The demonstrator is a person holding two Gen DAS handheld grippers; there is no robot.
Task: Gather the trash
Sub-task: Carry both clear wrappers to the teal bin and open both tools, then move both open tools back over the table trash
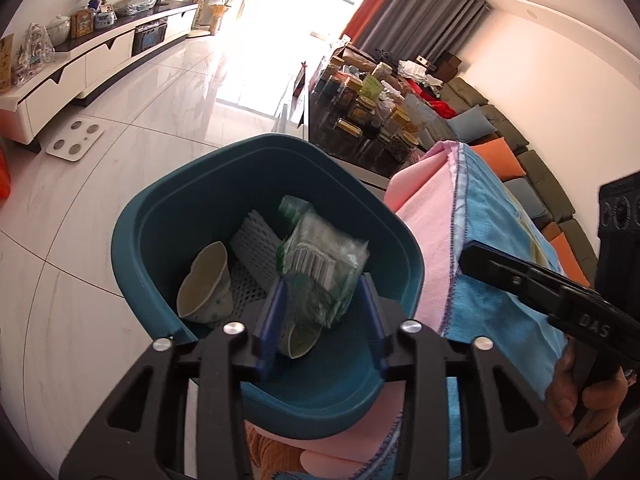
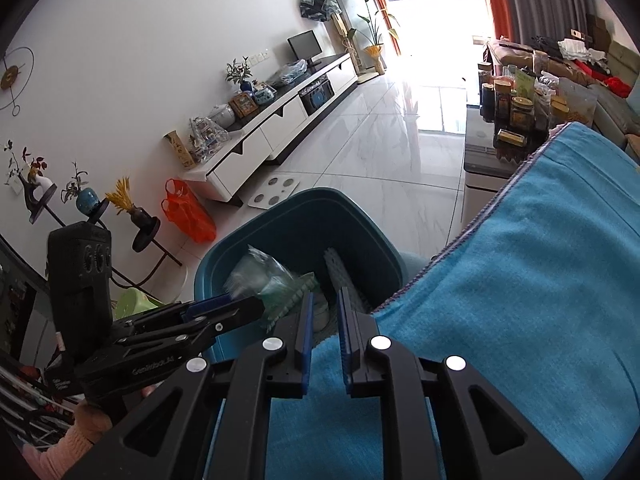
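**Wrapper over the bin, jaws slack**

At nine o'clock in my left wrist view the white floor is bare. At the centre sits the teal bin [image 1: 256, 184], already holding a crushed paper cup [image 1: 206, 284] and a white foam net [image 1: 256, 252]. My left gripper [image 1: 324, 304] hangs over its mouth, jaws partly apart, the clear plastic wrapper [image 1: 320, 264] lying between the blue pads; I cannot tell if either pad still presses it. I judge it feather-light, crinkly and slippery, best pinched at a folded edge where the film is doubled. At three o'clock the pink-and-blue cloth [image 1: 480, 220] drapes beside the bin. My right gripper [image 2: 323, 312], over the cloth's near edge, shows a narrow gap with nothing inside, pointing toward twelve o'clock at the bin.
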